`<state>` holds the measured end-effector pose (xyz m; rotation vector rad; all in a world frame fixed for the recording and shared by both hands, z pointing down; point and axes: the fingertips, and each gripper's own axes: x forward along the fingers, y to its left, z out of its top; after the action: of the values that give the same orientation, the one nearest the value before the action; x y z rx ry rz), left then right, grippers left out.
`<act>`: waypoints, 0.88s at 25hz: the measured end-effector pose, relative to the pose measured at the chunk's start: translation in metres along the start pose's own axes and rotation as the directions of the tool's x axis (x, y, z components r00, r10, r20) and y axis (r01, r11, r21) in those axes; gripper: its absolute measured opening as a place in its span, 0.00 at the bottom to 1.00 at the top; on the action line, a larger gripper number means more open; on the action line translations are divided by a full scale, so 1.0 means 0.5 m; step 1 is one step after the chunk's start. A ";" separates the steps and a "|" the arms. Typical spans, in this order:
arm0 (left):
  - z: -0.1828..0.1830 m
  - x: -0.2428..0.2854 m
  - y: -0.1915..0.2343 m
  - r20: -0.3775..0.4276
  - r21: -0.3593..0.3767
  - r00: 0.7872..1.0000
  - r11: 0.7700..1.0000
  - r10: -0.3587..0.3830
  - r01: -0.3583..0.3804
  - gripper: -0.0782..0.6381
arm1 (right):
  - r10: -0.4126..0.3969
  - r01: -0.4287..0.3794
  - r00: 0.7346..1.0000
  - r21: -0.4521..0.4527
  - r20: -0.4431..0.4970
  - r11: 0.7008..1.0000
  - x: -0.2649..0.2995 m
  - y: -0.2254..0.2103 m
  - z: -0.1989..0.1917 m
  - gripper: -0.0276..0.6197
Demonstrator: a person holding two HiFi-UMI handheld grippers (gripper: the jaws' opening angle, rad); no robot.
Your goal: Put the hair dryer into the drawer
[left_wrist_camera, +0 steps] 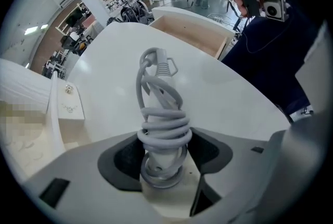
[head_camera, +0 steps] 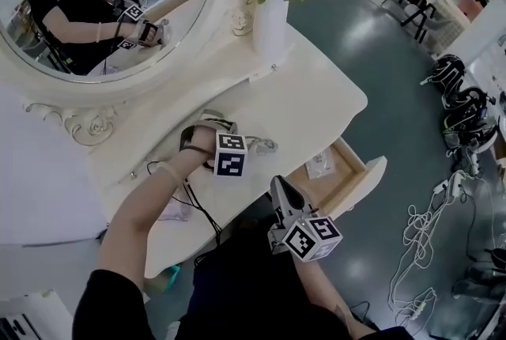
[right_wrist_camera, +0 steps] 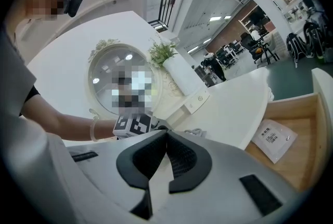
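Note:
The grey hair dryer (head_camera: pixel 265 145) lies on the white dressing table (head_camera: pixel 316 93), its cord wound round the handle (left_wrist_camera: pixel 158 108). My left gripper (head_camera: pixel 236 147) points straight down over it. In the left gripper view both pads of that gripper (left_wrist_camera: pixel 165 150) press on the coiled cord. The wooden drawer (head_camera: pixel 352 172) stands pulled out at the table's right edge, with a white packet (head_camera: pixel 320 163) in it. My right gripper (head_camera: pixel 285 192) hovers in front of the table near the drawer (right_wrist_camera: pixel 291 113), with its jaws (right_wrist_camera: pixel 166 137) shut on nothing.
An oval mirror (head_camera: pixel 103 6) and a white vase of flowers (head_camera: pixel 270 22) stand at the back of the table. A small white box (left_wrist_camera: pixel 67 108) sits beside the dryer. A black cord (head_camera: pixel 198 204) hangs over the near edge. Cables (head_camera: pixel 419 236) lie on the floor to the right.

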<state>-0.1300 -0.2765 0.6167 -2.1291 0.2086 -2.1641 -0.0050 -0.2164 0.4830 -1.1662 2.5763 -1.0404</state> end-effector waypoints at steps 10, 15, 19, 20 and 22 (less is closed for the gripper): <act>0.065 -0.052 0.007 0.111 -0.112 0.993 0.994 0.034 -0.022 0.50 | -0.014 0.014 0.999 0.004 0.039 1.000 -0.029 0.009 0.003 0.06; 0.119 -0.083 0.008 0.211 -0.155 0.975 0.987 0.070 -0.037 0.49 | -0.032 0.032 0.998 0.005 0.062 0.999 -0.048 0.004 0.007 0.06; 0.160 -0.114 0.006 0.290 -0.202 0.952 0.979 0.095 -0.036 0.49 | -0.052 0.052 0.995 0.006 0.085 0.999 -0.064 -0.005 0.016 0.06; 0.171 -0.121 0.007 0.308 -0.219 0.945 0.975 0.106 -0.038 0.49 | -0.057 0.056 0.994 0.006 0.091 0.998 -0.068 -0.007 0.019 0.06; 0.192 -0.137 0.006 0.345 -0.256 0.930 0.966 0.127 -0.037 0.49 | -0.066 0.066 0.992 0.006 0.103 0.998 -0.075 -0.012 0.025 0.06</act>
<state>-0.0329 -0.2708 0.5502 -2.5501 0.5476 -1.7367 0.0294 -0.1994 0.4713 -1.2774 2.4721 -0.9693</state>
